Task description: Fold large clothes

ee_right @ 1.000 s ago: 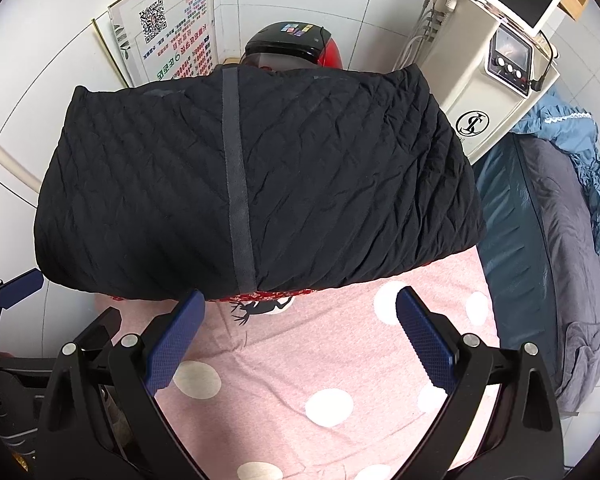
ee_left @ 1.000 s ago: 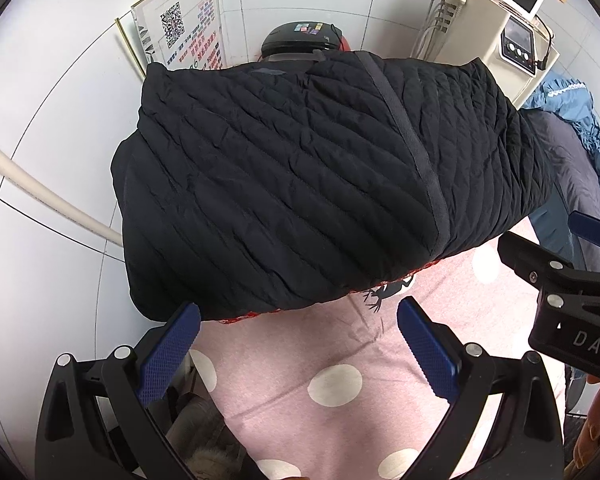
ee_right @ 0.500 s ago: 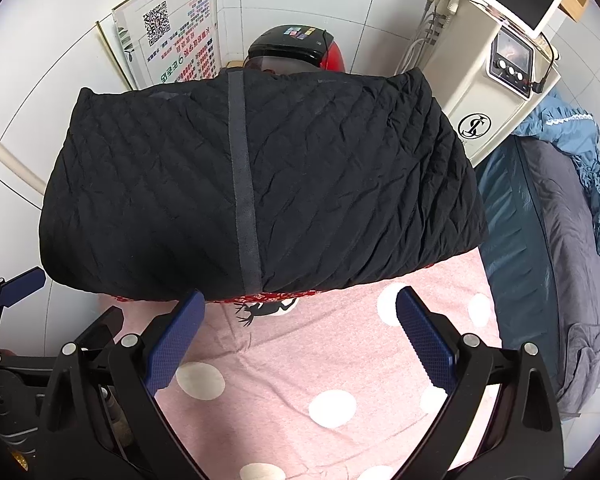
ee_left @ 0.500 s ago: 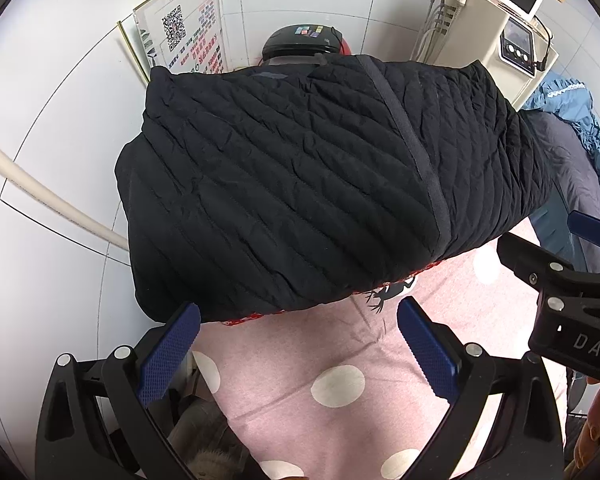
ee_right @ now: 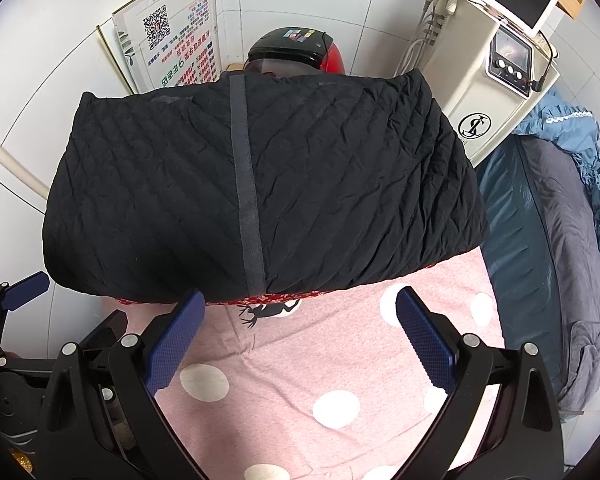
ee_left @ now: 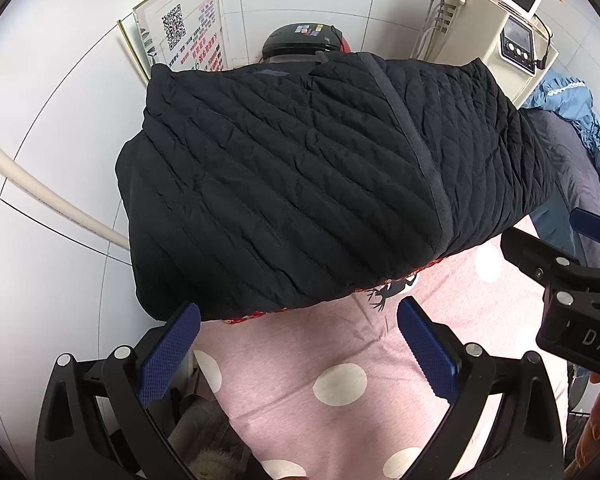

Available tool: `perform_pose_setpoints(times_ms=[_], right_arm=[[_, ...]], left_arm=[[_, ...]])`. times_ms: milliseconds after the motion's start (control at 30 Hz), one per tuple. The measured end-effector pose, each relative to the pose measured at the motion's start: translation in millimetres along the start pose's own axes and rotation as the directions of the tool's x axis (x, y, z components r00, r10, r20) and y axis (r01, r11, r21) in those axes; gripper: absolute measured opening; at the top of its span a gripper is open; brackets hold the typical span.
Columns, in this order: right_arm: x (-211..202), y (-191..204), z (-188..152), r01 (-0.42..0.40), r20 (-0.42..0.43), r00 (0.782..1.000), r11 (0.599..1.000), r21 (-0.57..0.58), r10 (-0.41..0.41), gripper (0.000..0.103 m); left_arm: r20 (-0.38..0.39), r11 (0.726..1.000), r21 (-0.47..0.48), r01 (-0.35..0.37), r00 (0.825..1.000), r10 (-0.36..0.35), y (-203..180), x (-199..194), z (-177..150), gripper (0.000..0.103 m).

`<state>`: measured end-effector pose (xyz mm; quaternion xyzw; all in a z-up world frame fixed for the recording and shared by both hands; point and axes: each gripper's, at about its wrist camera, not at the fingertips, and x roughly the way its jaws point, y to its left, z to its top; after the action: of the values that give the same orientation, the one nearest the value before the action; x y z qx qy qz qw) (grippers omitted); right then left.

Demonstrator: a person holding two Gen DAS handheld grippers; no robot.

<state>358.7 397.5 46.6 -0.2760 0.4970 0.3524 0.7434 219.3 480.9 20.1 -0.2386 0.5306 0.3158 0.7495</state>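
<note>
A black quilted jacket (ee_left: pixel 320 192) lies folded in a thick block on the pink dotted cloth (ee_left: pixel 340 384); it also shows in the right wrist view (ee_right: pixel 260 200). A grey strip runs down its middle and a red edge shows under its near side. My left gripper (ee_left: pixel 298 354) is open and empty just short of the jacket's near edge. My right gripper (ee_right: pixel 298 346) is open and empty, also just short of that edge. The right gripper shows at the right of the left wrist view (ee_left: pixel 572 280).
A sign with a QR code (ee_right: pixel 172 48) leans on the tiled wall behind. A black and red appliance (ee_right: pixel 296 50) and a white machine with a screen (ee_right: pixel 496 64) stand beyond the jacket. A dark couch with blue cloth (ee_right: pixel 560 220) lies at the right.
Both grippers have drawn back slightly from the jacket, which now sits a little farther away in both views. The jacket itself has not moved.
</note>
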Motion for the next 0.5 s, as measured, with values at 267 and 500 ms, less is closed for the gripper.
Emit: perform_pose_setpoints(times_ms=[267, 500], right_arm=[[1.0, -0.1, 0.1, -0.001, -0.002, 1.000, 1.000, 0.004, 0.001, 0.095], [1.1, -0.6, 0.6, -0.001, -0.002, 1.000, 1.000, 0.006, 0.001, 0.095]], left_arm=[[0.001, 1.000, 0.001, -0.003, 1.000, 0.003, -0.1, -0.1, -0.1, 0.097], [0.000, 1.000, 0.000, -0.009, 1.000, 0.009, 0.5, -0.2, -0.6, 0.097]])
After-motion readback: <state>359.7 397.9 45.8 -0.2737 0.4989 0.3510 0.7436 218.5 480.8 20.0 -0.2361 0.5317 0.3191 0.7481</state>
